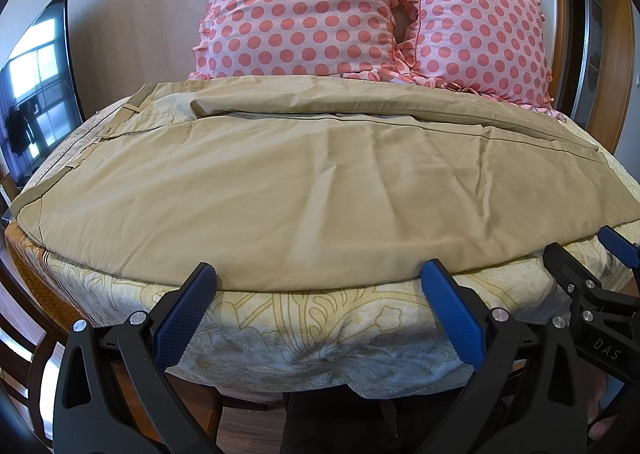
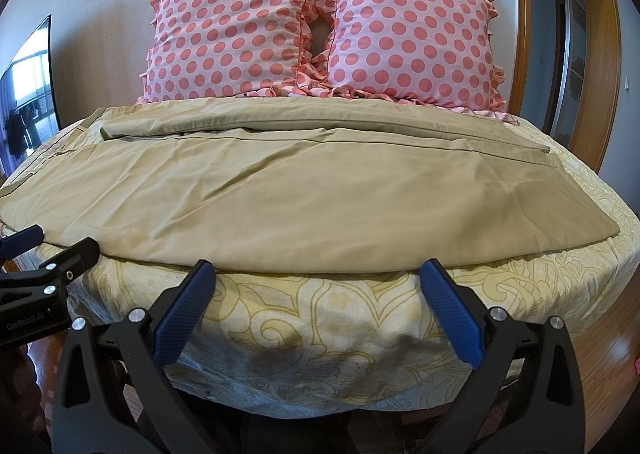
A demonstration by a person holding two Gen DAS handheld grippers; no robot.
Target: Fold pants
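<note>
Khaki pants [image 1: 304, 182] are spread flat across a bed [image 1: 304, 318], laid sideways so that the waistband [image 1: 60, 174] lies toward the left side and the leg hems [image 2: 580, 210] toward the right. One leg is seen lying over or alongside the other, with a long lengthwise seam line [image 2: 360, 142] visible near the far edge; several shallow creases are visible in the near leg. The near edge of the pants runs just inside the foot edge of the bed, where a pale yellow bedspread [image 2: 320, 318] with a scrolling pattern is draped downward.

The left gripper [image 1: 320, 278] is held at the foot of the bed with its blue-padded fingers [image 1: 184, 314] spread wide, the tips just at the near edge of the pants; nothing is gripped between them. The right gripper [image 2: 318, 274] is likewise held wide apart and without a load, its tips just short of the fabric edge. Each gripper is seen at the margin of the other's view, so the two are positioned side by side.

Two pink polka-dot pillows [image 2: 320, 26] are propped upright at the head of the bed, touching each other, beyond the far edge of the pants. A dark screen [image 1: 36, 86] reflecting a window is seen at the left, and a wooden door frame [image 2: 524, 14] at the right.
</note>
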